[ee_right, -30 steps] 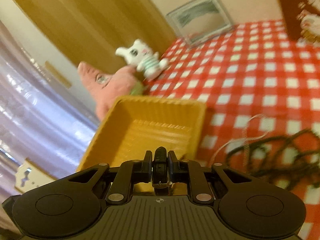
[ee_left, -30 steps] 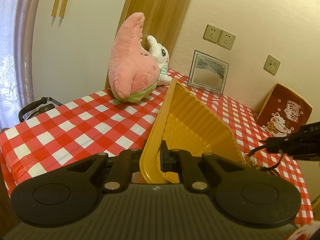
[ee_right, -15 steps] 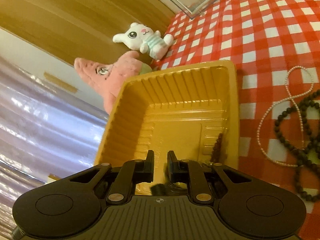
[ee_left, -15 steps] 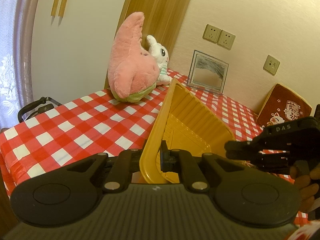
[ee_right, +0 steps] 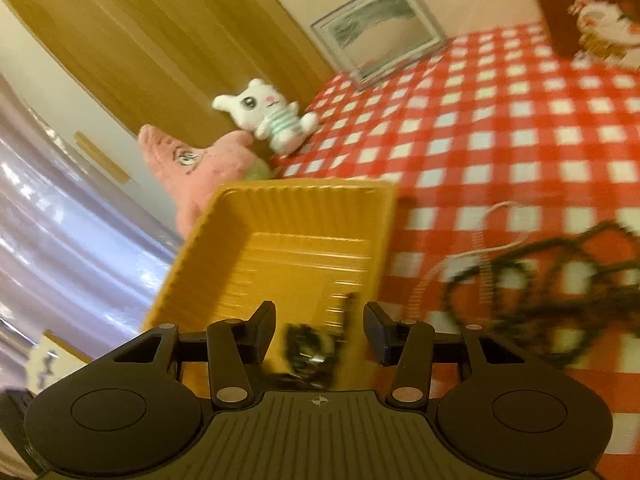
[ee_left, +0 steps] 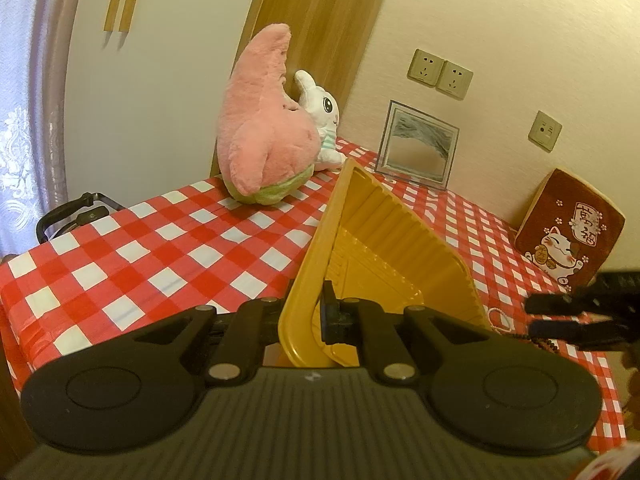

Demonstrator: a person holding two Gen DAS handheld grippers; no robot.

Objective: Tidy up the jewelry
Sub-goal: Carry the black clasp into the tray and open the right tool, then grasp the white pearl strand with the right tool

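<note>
**Tipping the tray so the beads slide in**

Clamping the near wall of the yellow tray [ee_left: 384, 248], the left gripper [ee_left: 310, 316] is pinching the rim between nearly closed fingers. It's holding the tray tilted up on edge, and my guess is that's so the open side faces the right gripper [ee_right: 320, 330] and whatever goes in slides toward the low corner instead of bouncing out.

The right one is hanging over the tray's near end with its jaws spread wide and nothing between them. Just under it, at about 6 o'clock in its view, a dark blurry clump [ee_right: 310, 354] is sitting in the tray bottom. It looks like a jewelry piece, but it's too smeared to say which kind.

The rest of the jewelry is lying on the checkered cloth [ee_right: 500, 128] at roughly 3 o'clock from the tray: a dark bead strand [ee_right: 560, 276] all looped up, with a white pearl strand [ee_right: 482, 240] threading through it. They're overlapping, so I'd expect grabbing one to drag the other along.

Plush toys [ee_left: 268, 128] and a small frame [ee_left: 418, 146] are sitting back around 12 o'clock, well apart from the action.
</note>
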